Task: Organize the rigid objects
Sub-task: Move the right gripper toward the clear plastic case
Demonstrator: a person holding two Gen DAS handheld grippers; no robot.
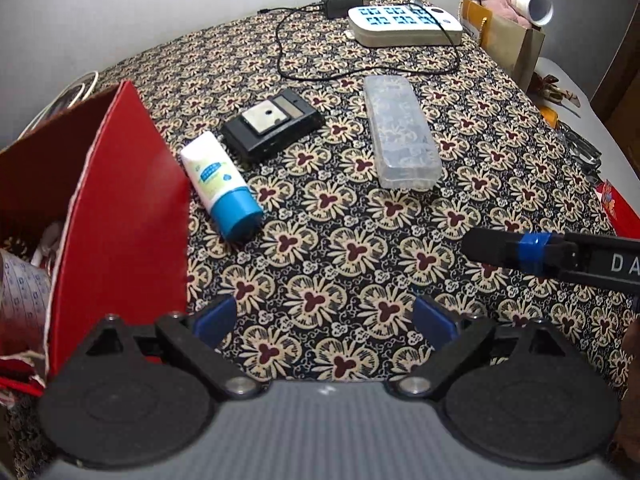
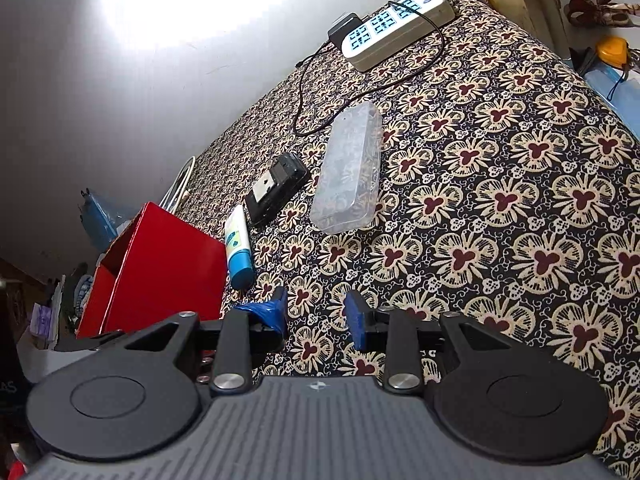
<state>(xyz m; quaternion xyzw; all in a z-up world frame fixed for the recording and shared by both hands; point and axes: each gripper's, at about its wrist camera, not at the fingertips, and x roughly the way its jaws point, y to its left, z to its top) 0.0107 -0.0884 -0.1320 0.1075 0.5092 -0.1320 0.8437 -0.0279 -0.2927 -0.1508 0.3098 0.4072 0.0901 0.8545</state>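
Hovering w/ left gripper [image 1: 324, 322] spread wide, empty; right gripper [image 2: 316, 316] narrowly apart, pinching nothing. Tube [image 1: 219, 188] lying on worktop [image 1: 460, 200] just beside red box [image 1: 124, 208]. Approaching tube square across body.

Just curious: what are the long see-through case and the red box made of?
The case looks like clear rigid plastic: the cloth's pattern shows through it. The red box seems to be glossy-faced cardboard, with a brown inside and a thin white edge.
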